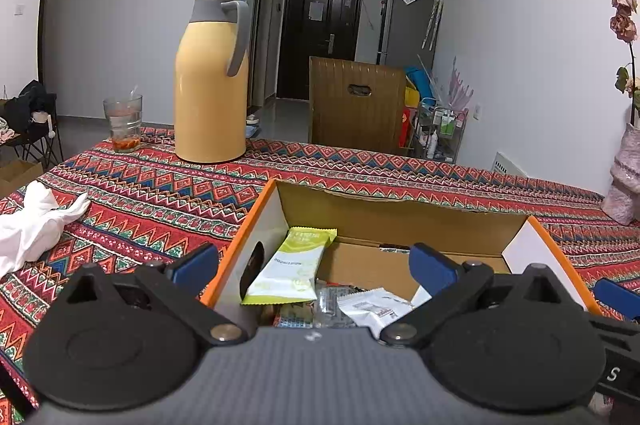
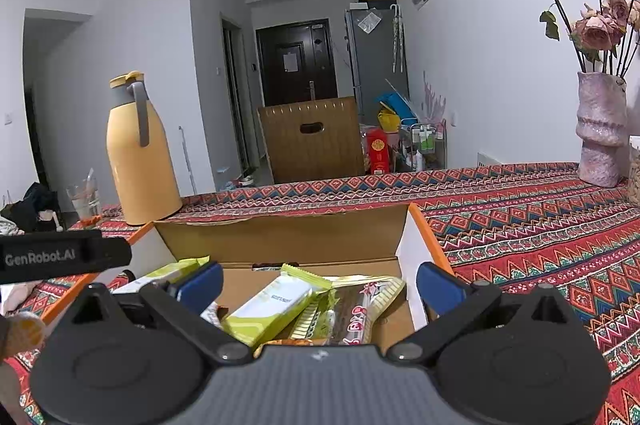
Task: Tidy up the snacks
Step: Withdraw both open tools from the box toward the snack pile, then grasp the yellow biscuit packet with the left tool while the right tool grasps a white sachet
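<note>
Now both grippers, left (image 1: 314, 267) and right (image 2: 320, 283), hover with fingers spread over the snack-filled box (image 1: 400, 215).

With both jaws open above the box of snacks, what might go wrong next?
1. The green-and-white snack bar leans on the wall of the cardboard box, so a nudge from the left gripper may tip it flat.
2. The packets under the right gripper overlap, so closing could catch two at once.
3. The two grippers work close together over one box and might bump each other.
</note>
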Demonstrator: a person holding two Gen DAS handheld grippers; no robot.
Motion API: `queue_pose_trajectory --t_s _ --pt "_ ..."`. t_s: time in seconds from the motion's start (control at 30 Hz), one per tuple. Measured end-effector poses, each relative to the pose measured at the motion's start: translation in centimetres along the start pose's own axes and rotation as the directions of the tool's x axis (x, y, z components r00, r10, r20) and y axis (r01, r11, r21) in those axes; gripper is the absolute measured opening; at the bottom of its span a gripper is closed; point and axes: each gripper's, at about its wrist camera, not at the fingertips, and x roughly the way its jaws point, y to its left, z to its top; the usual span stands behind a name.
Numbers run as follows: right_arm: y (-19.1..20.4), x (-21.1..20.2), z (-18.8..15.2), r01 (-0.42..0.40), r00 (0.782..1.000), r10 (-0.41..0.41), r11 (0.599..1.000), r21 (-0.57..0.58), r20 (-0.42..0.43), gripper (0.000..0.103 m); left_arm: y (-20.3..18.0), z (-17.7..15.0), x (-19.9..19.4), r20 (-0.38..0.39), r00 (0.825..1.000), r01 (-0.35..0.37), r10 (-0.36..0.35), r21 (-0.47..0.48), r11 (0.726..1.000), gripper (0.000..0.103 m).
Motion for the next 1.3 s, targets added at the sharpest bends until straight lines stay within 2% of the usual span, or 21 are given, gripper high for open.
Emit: queue_pose_trajectory --t_s 0.4,0.77,1.07,1.3 --pt "-0.3 -1.4 1.3 0.009 0.999 -0.009 1.0 0.004 0.036 0.103 -0.1 1.1 -2.4 0.061 0.998 -0.015 0.016 -0.017 1.0 0.103" --pt "0.2 -5.9 2.1 -0.002 0.997 0.006 0.999 -0.049 0.078 0.103 0.5 1.2 -6.5 0.085 0.996 0.001 -0.003 0.026 1.0 0.103" --pt "-0.1 -9.9 0.0 -0.023 0.998 0.027 0.997 -0.074 0.056 0.103 1.9 -1.0 -9.7 0.056 0.998 0.021 -0.024 0.055 0.998 0.103" --pt "-0.6 -12.7 -2.3 -0.031 0.999 0.033 0.996 -0.081 0.024 0.103 2.8 -3.6 -11.0 -0.008 0.999 0.041 -0.04 0.071 0.997 0.103"
